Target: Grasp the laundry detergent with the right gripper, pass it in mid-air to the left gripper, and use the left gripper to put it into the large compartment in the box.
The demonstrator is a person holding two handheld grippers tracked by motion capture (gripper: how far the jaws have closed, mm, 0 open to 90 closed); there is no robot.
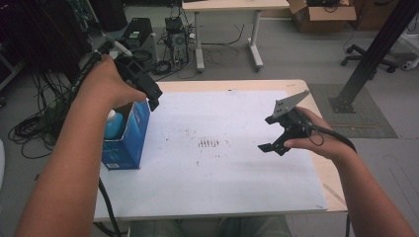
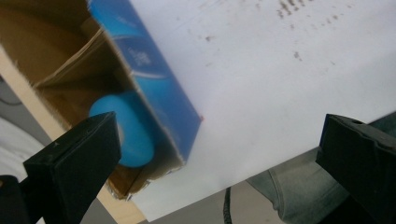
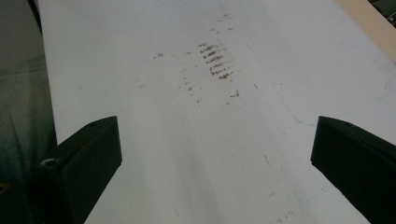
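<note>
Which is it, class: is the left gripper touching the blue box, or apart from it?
Apart. In the left gripper view, the left gripper hangs open above the blue box, its jaws wide, the box farther off.

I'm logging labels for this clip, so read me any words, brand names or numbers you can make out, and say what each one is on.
No text can be read.
Blue box: pale printing on its side and a white patch near its bottom corner, too small and blurred to read.
Blue cap inside the box: no print visible.
White table sheet: brown marks, stains rather than writing.
</note>
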